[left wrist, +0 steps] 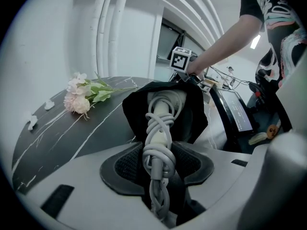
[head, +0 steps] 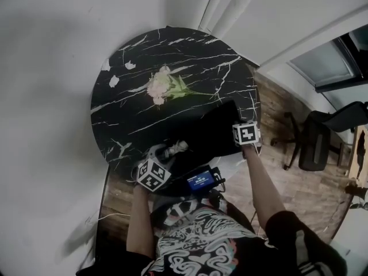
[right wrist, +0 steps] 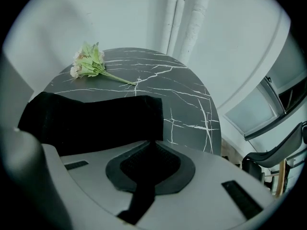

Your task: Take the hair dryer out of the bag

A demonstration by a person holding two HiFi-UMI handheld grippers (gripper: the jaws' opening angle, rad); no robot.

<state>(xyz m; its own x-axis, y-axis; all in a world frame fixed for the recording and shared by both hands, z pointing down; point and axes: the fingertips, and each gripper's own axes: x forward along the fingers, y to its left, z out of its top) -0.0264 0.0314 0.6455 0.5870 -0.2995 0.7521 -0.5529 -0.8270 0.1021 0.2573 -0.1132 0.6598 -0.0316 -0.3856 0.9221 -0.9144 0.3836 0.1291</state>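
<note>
The black cloth bag [head: 214, 130] lies on the near right part of the round black marble table [head: 144, 56]. A pale grey hair dryer [left wrist: 161, 110] pokes out of the bag's [left wrist: 194, 116] mouth, with its cord wound round the handle. My left gripper [left wrist: 158, 166] is shut on that wrapped handle; in the head view it [head: 163, 156] sits at the table's near edge. My right gripper [right wrist: 148, 150] is shut on a fold of the bag [right wrist: 86, 121] at the bag's far end [head: 243, 119]. The dryer's head is hidden inside the bag.
A bunch of pale pink flowers [head: 164, 86] lies mid-table, with a few loose petals [head: 114, 80] to its left. A device with a blue screen [head: 201, 181] sits just off the table's near edge. An office chair [head: 313, 140] stands on the wooden floor to the right.
</note>
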